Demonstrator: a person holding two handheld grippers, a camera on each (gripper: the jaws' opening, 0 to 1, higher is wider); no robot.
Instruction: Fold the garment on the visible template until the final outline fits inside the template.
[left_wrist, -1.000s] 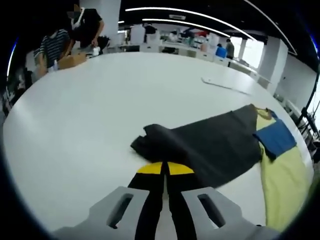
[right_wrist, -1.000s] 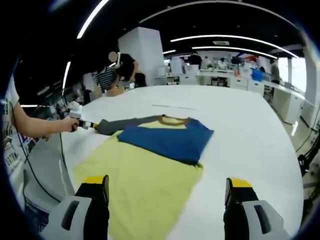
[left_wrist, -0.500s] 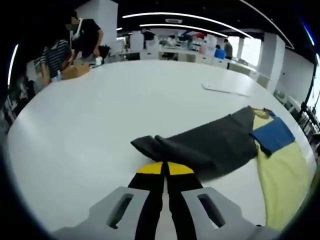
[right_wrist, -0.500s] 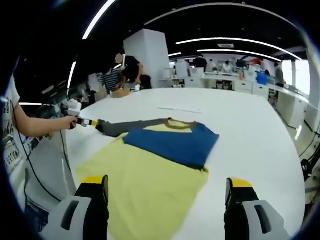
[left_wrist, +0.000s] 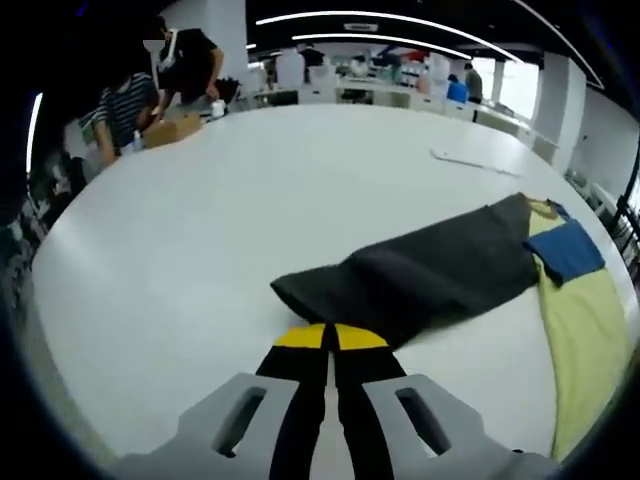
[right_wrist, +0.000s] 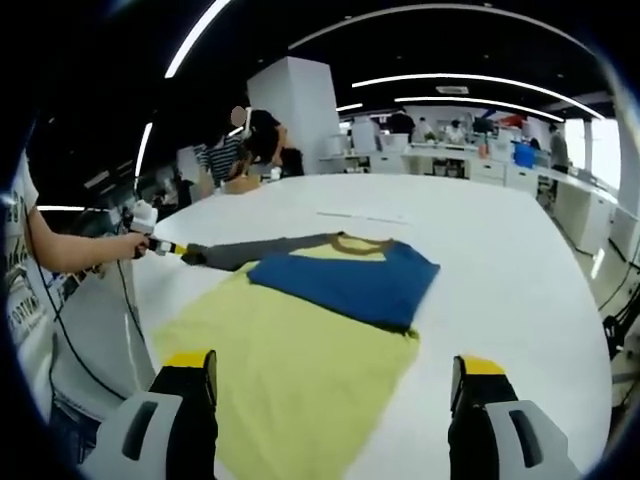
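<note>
A yellow T-shirt (right_wrist: 300, 370) with contrasting sleeves lies flat on the white bench (right_wrist: 500, 260), body toward the right claw's camera and collar away. The blue sleeve (right_wrist: 345, 280) is already folded inward across the chest. The dark grey sleeve (left_wrist: 430, 275) is stretched outward over the bench, and its cuff end sits pinched between the closed tips of the left claw (left_wrist: 331, 338); in the right gripper view the same claw (right_wrist: 168, 249) is seen at the sleeve's tip, held in a person's hand (right_wrist: 135, 243). The right claw (right_wrist: 335, 375) stands wide with nothing between its jaws, hovering over the near hem.

No template outline can be made out on the bench, so the fit cannot be judged. The job looks to be in an early stage: one sleeve is in, while the grey sleeve is yet to be laid over the body, and the long body itself is unfolded and probably needs doubling up afterwards.
</note>
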